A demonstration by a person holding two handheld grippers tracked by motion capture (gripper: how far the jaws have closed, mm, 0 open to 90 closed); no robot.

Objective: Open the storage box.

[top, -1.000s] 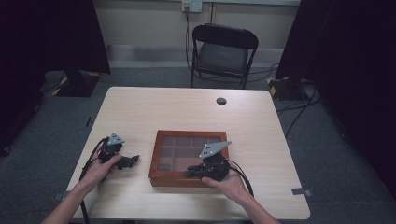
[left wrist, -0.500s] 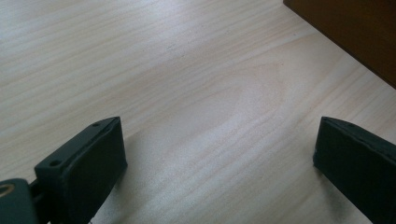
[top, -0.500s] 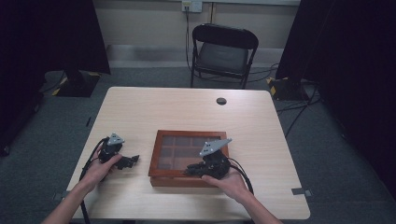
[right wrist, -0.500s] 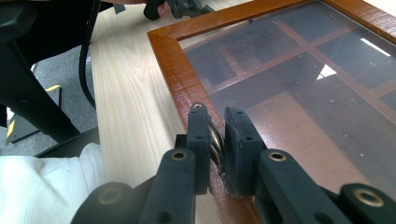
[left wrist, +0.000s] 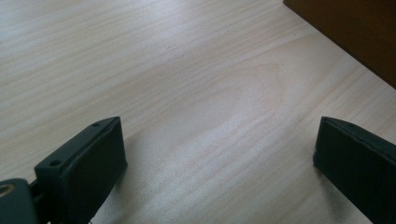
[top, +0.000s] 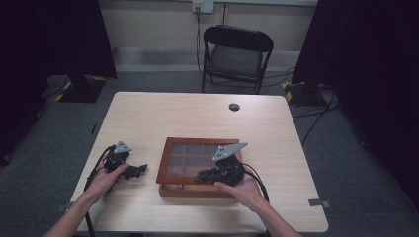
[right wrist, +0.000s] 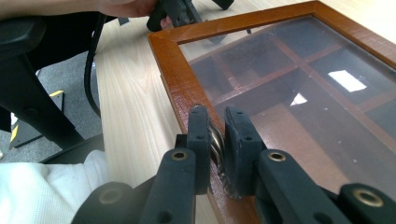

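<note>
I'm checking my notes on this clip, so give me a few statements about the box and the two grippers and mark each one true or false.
1. The right gripper is shut on a small metal latch at the front edge of the wooden box. True.
2. The box lid stands open. False: the glass lid lies flat and closed.
3. The left gripper is open over bare table. True.
4. The left gripper rests on the box. False: it is on the table, left of it.

The left gripper (top: 140, 170) rests low with its jaws spread wide apart, while the right gripper (top: 203, 175) has its jaws pinched nearly together, both forearms reaching forward.
</note>
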